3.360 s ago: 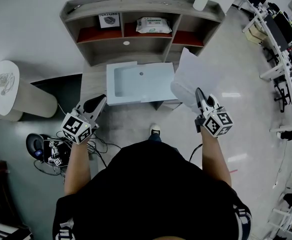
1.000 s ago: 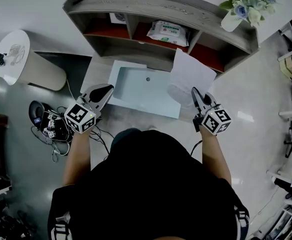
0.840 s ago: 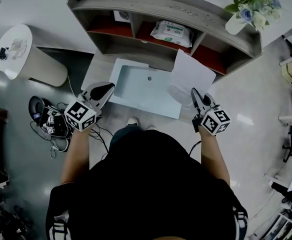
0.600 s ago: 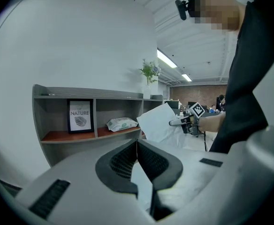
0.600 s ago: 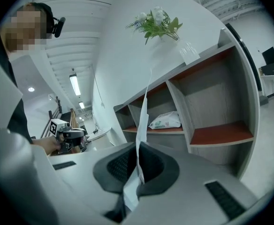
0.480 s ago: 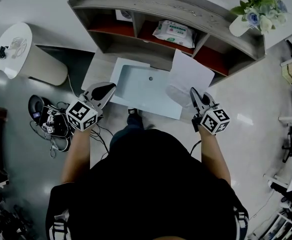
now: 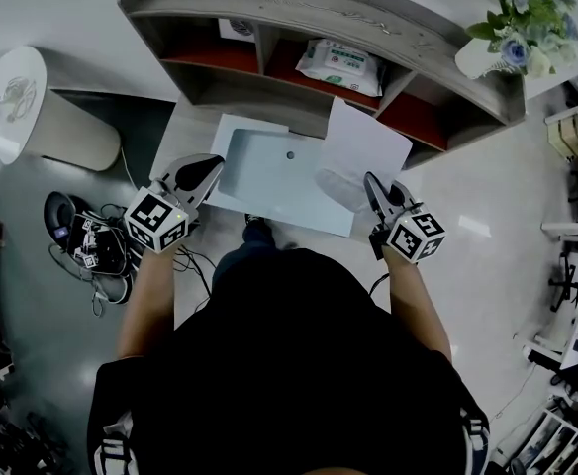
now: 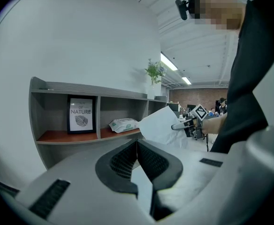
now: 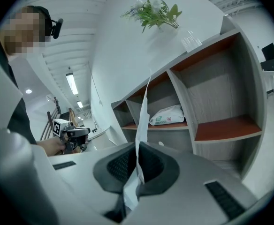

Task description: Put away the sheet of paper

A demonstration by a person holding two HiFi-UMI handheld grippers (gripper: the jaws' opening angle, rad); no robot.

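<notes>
The white sheet of paper [image 7: 363,146] hangs in the air at the right end of a pale blue shallow tray [image 7: 269,171], in front of the grey shelf unit [image 7: 309,13]. My right gripper [image 7: 373,188] is shut on the sheet's near edge. In the right gripper view the sheet [image 9: 143,118] stands edge-on between the closed jaws. My left gripper [image 7: 198,171] hovers by the tray's left end, shut with nothing in it. From the left gripper view, the sheet [image 8: 159,124] and the right gripper [image 8: 187,124] show beyond the jaws.
The shelf holds a packet of wipes [image 7: 340,60] and a framed print [image 7: 236,28]. A vase of flowers [image 7: 512,38] stands on its top right. A round white side table [image 7: 12,92] and a tangle of cables [image 7: 86,250] are on the floor at left.
The right gripper has carried the sheet a little to the left, further over the tray's right end. The left gripper stays shut and keeps its place by the tray.
</notes>
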